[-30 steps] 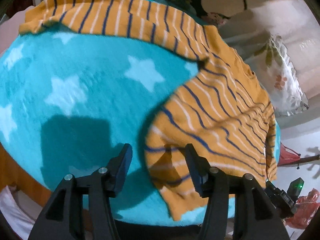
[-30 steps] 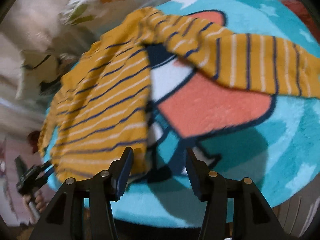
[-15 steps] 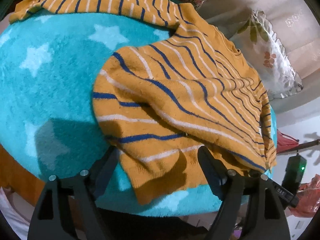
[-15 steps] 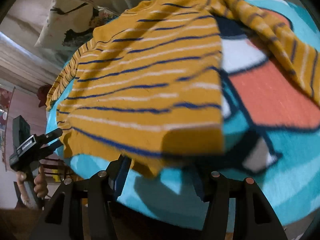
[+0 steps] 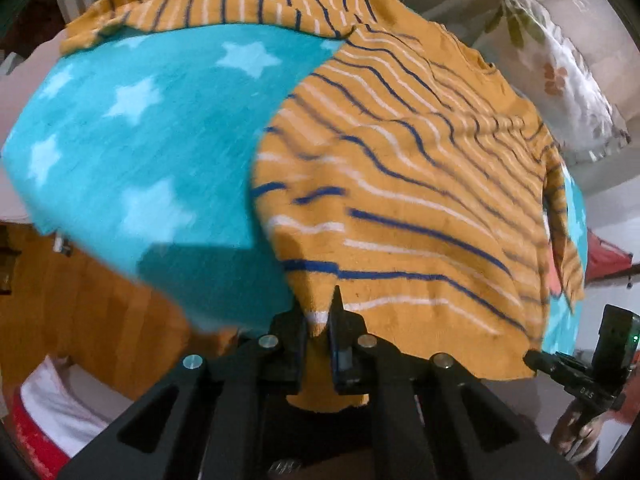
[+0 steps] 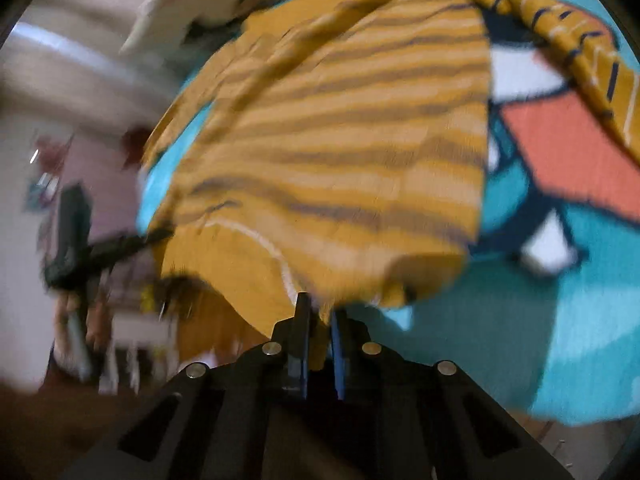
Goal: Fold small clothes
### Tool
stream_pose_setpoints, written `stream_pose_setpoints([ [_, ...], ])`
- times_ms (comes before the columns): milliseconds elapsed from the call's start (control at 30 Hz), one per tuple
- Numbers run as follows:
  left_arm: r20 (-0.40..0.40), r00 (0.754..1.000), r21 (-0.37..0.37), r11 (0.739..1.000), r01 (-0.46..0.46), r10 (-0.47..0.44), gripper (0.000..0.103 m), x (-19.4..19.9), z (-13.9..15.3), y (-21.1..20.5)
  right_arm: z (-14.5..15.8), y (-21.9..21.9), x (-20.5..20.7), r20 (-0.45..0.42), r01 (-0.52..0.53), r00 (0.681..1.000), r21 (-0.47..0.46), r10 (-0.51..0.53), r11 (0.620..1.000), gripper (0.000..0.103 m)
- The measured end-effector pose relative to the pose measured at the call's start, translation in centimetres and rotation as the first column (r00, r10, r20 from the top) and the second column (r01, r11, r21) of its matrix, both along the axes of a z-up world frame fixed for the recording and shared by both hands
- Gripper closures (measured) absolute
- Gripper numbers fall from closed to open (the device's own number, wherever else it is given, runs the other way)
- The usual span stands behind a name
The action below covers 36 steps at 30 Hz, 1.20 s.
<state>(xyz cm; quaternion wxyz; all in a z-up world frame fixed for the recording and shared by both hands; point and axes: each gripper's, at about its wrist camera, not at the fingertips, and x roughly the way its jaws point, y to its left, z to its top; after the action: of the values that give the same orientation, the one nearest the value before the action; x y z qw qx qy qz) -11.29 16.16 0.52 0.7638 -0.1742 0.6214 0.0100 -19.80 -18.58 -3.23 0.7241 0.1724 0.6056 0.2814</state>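
A small orange sweater (image 5: 400, 184) with navy and white stripes lies on a turquoise star blanket (image 5: 152, 140). One sleeve (image 5: 224, 4) stretches across the far edge. My left gripper (image 5: 318, 320) is shut on the sweater's bottom hem at its left corner. In the right wrist view the sweater (image 6: 340, 140) is blurred, and my right gripper (image 6: 318, 320) is shut on the hem at the other corner, lifting it off the blanket (image 6: 540, 300). The other sleeve (image 6: 580, 52) lies at the upper right.
A floral pillow (image 5: 560, 80) lies beyond the sweater. The blanket has an orange and white pattern (image 6: 572, 152). The other gripper shows at the right edge (image 5: 580, 364) and at the left edge (image 6: 80, 248). A wooden surface (image 5: 80, 300) lies below the blanket's near edge.
Both grippers went from open beside the hem to shut on it. The hem has lifted off the blanket and the sweater body is pulled taut toward me.
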Motion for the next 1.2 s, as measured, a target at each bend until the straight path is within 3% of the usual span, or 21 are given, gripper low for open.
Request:
stream_pose_setpoints([
  [67, -0.034, 0.999, 0.017, 1.0, 0.007, -0.007, 0.095, -1.8, -0.3, -0.2, -0.2, -0.3, -2.0, -0.051, -0.097, 0.994, 0.015, 0.097, 0.995, 0.097],
  [167, -0.078, 0.997, 0.018, 1.0, 0.002, -0.001, 0.093, -2.7, -1.8, -0.9, -1.6, -1.0, -3.6, -0.101, -0.133, 0.986, -0.002, 0.132, 0.991, 0.097],
  [300, -0.096, 0.994, 0.011, 0.999, -0.053, 0.054, 0.081, -3.2, -3.0, -0.8, -2.2, -2.4, -3.0, -0.112, -0.077, 0.991, 0.024, 0.079, 0.997, 0.094],
  [400, -0.049, 0.996, 0.012, 0.997, -0.072, 0.072, 0.064, -3.7, -2.1, -0.3, -1.7, -3.5, -3.3, -0.098, -0.101, 0.99, -0.036, 0.097, 0.994, 0.093],
  [500, 0.018, 0.996, 0.034, 0.995, -0.089, 0.089, 0.053, -4.1, -0.1, 0.3, -0.6, -5.8, -3.4, -0.05, -0.026, 0.998, -0.067, 0.023, 0.997, 0.08],
  [567, 0.072, 0.993, 0.053, 0.993, -0.101, 0.097, 0.048, -3.4, 1.2, 0.3, 0.3, -8.5, -2.3, 0.01, 0.119, 0.993, -0.088, -0.118, 0.989, 0.064],
  [600, 0.087, 0.991, 0.053, 0.993, -0.103, 0.098, 0.048, -2.7, 1.5, -0.1, 0.6, -10.6, -1.8, 0.041, 0.22, 0.975, -0.096, -0.217, 0.971, 0.051],
  [700, 0.145, 0.987, 0.048, 0.996, -0.08, 0.072, 0.047, -1.1, 2.6, -1.2, 0.8, -16.8, -1.0, 0.096, 0.491, 0.87, -0.088, -0.484, 0.866, 0.048],
  [767, 0.184, 0.982, 0.037, 0.998, -0.059, 0.051, 0.046, 0.3, 3.3, -2.3, 0.5, -21.1, -1.4, 0.125, 0.663, 0.748, -0.1, -0.652, 0.741, 0.048],
  [833, 0.208, 0.978, 0.028, 0.999, -0.036, 0.03, 0.043, 1.6, 3.8, -3.7, 0.1, -24.4, -2.0, 0.178, 0.778, 0.628, -0.16, -0.758, 0.607, 0.047],
  [900, 0.233, 0.973, 0.015, 1.0, 0.004, -0.008, 0.043, 3.1, 4.2, -5.4, -0.4, -27.1, -2.5, 0.231, 0.848, 0.528, -0.198, -0.817, 0.492, 0.047],
  [933, 0.24, 0.97, 0.016, 1.0, 0.024, -0.027, 0.043, 3.6, 4.4, -6.2, -0.6, -28.9, -2.6, 0.235, 0.866, 0.498, -0.194, -0.835, 0.462, 0.047],
  [1033, 0.256, 0.963, 0.027, 0.996, 0.084, -0.089, 0.043, 5.1, 4.9, -8.7, -2.0, -31.7, -1.7, 0.167, 0.897, 0.441, -0.111, -0.882, 0.428, 0.045],
  [1167, 0.253, 0.96, 0.025, 0.993, 0.119, -0.122, 0.043, 7.1, 4.9, -11.1, -2.6, -31.5, 1.1, 0.143, 0.889, 0.457, -0.031, -0.878, 0.457, 0.041],
  [1200, 0.243, 0.962, 0.015, 0.992, 0.122, -0.122, 0.043, 7.6, 4.7, -11.5, -2.5, -31.3, 1.9, 0.146, 0.885, 0.463, -0.021, -0.874, 0.465, 0.052],
])
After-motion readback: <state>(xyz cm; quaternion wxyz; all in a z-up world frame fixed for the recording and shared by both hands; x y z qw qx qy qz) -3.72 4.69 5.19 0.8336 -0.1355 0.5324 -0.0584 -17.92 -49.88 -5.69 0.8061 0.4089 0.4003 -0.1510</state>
